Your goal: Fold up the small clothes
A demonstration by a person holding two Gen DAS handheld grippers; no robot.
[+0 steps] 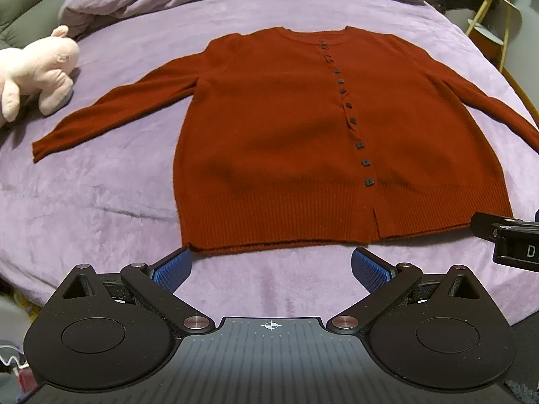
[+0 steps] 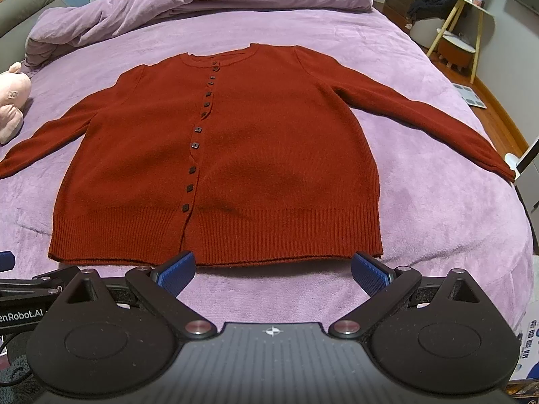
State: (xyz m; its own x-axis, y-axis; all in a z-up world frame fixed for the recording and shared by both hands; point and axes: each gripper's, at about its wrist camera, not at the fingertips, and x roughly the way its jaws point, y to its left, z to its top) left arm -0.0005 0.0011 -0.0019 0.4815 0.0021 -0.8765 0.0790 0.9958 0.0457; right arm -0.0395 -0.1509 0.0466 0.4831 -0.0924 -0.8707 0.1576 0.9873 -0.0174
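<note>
Rust-red cardigan (image 1: 303,141) lies flat and buttoned on the bed (image 1: 101,202); both tools, left (image 1: 271,269) and right (image 2: 273,271), hover spread, empty, near the hem; folding seems unstarted; probably a sleeve (image 2: 421,124) goes in first.

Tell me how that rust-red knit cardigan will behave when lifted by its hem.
The rust-red knit cardigan will probably droop limply: it lies flat like soft knit. Its spread sleeves would likely trail. It may cling to the fuzzy purple blanket.
</note>
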